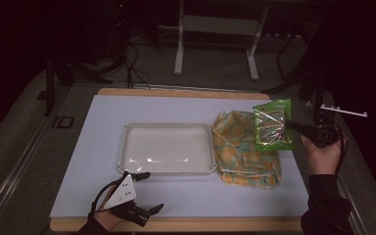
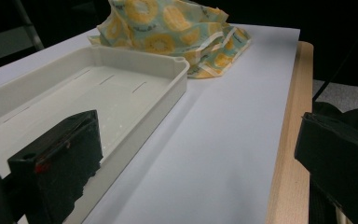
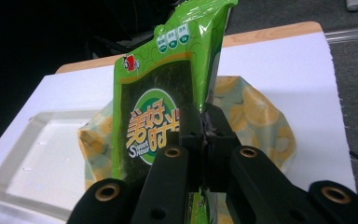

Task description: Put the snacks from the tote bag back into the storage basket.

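Pinching the green snack packet point(image 3: 163, 93) by its edge, right gripper point(image 3: 204, 128) above the patterned bag point(image 1: 242, 147).

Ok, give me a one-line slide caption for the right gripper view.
Right gripper clamps a green snack packet above the lemon-print bag, white tray alongside.

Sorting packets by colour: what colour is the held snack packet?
Bright green snack packet, dark panel; clearest in the right gripper view.

The room is dim, its far side nearly black; light falls from above onto the white desk point(image 1: 186, 196); glare streaks the tray point(image 1: 127, 161) floor and glints on the green packet point(image 1: 273, 126); the nearest fingers point(image 2: 56, 172) look soft and underexposed; shadows are faint.
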Tool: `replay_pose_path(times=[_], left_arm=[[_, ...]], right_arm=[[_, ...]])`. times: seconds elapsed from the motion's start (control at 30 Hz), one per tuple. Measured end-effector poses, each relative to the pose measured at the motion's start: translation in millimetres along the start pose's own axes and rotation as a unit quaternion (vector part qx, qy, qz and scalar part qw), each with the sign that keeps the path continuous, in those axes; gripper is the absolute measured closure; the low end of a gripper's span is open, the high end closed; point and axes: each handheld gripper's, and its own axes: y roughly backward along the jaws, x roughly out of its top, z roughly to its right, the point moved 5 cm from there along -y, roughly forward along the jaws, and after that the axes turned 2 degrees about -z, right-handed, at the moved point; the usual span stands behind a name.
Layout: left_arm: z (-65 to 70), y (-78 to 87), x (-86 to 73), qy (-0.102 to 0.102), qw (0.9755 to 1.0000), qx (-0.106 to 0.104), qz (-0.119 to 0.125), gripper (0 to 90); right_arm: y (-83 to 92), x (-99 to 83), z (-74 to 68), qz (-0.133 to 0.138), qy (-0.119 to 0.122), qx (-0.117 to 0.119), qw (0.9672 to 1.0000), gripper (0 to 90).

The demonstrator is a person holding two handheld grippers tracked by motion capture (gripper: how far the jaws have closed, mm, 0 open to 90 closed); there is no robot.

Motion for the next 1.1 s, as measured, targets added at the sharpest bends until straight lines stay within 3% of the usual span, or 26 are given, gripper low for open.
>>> replay_pose_path(times=[1.1], left_arm=[[1.5,1.4,1.1,-0.003,1.0,0.001,0.005,1.3]], right_arm=[[-13.1,29.7,-68.8,0.015,0.035,0.047,0.9982,88.2]])
